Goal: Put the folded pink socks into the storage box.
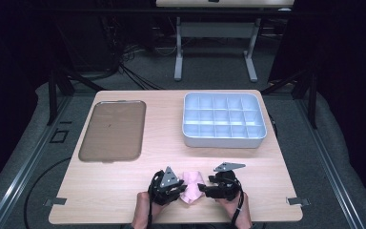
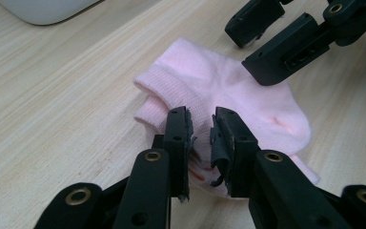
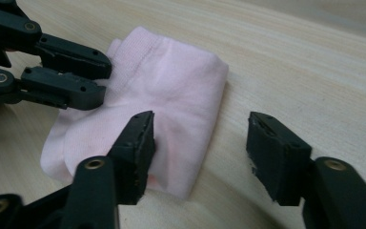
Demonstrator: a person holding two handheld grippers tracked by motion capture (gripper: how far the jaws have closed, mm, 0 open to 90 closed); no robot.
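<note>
Pink sock [image 1: 191, 186], folded, flat on wooden table [image 1: 124, 186], near front edge, between both grippers. Left gripper [image 2: 201, 138] at cuff end: jaws nearly closed, narrow gap, a fold of sock fabric pinched between them. Right gripper [image 3: 198, 152] at opposite end: jaws wide apart, holding nothing, one jaw resting over sock, the other over bare table beside sock edge. Brown tray [image 1: 113, 130] at far left; compartmented grey bin [image 1: 224, 120] at far right, both well apart from sock.
</note>
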